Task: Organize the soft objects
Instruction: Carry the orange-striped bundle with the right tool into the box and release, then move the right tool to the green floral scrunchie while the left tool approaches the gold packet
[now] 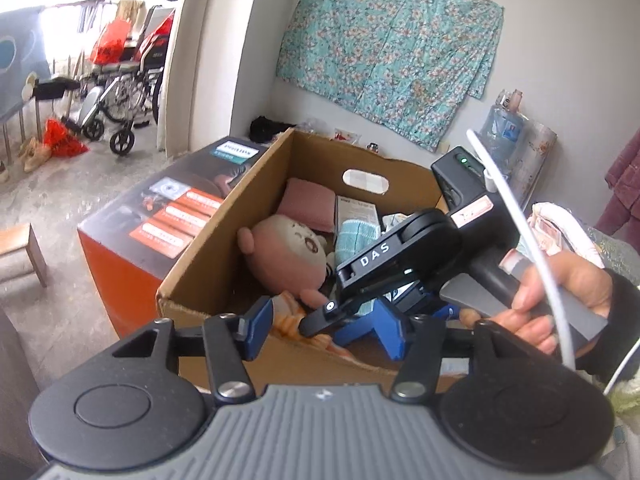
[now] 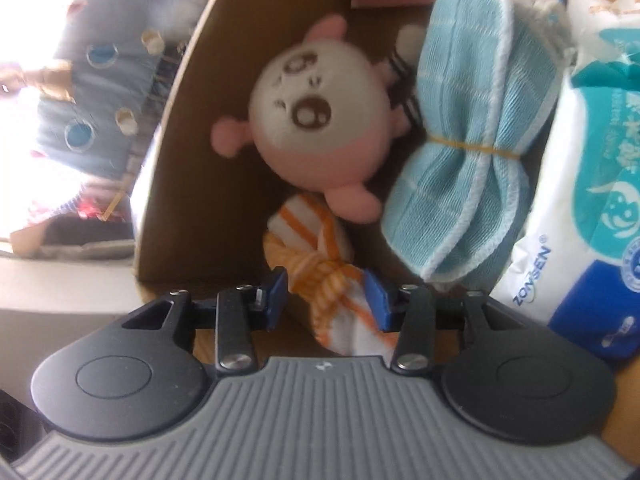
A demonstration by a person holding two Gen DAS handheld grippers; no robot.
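- The right hand-held gripper (image 2: 326, 300) reaches down into the cardboard box (image 2: 180, 152), its 2 blue fingers (image 2: 278, 298) spread on either side of a knotted orange-and-white striped cloth (image 2: 340, 280). The cloth lies between the jaws; the left pad stands clear of it, and whether the right pad touches it cannot be told.
- The left hand-held gripper (image 1: 324, 330) hovers at the near rim of the same box, jaws spread, with nothing pinched between them. The right gripper's black body crosses just in front of it, held by a hand (image 1: 560, 300) in a dark sleeve.
- Just beyond the striped cloth sits a round pink-and-white plush toy (image 2: 316, 120), face up in the right wrist view, one pink foot touching the cloth.
- Beside the plush, a folded light-blue towel (image 2: 464, 152) is cinched in the middle by a yellow rubber band (image 2: 472, 146).
- Against the towel lies a white-and-teal soft pack (image 2: 592, 184) printed with "ZONSEN".
- A pink folded item (image 1: 310, 204) rests at the far end of the box, under its cut-out handle (image 1: 366, 181).
- The box stands next to an orange-and-black carton (image 1: 160, 216).
- A teal floral sheet (image 1: 392, 52) hangs on the wall behind, and a wheelchair (image 1: 120, 92) stands in the bright area to the left.
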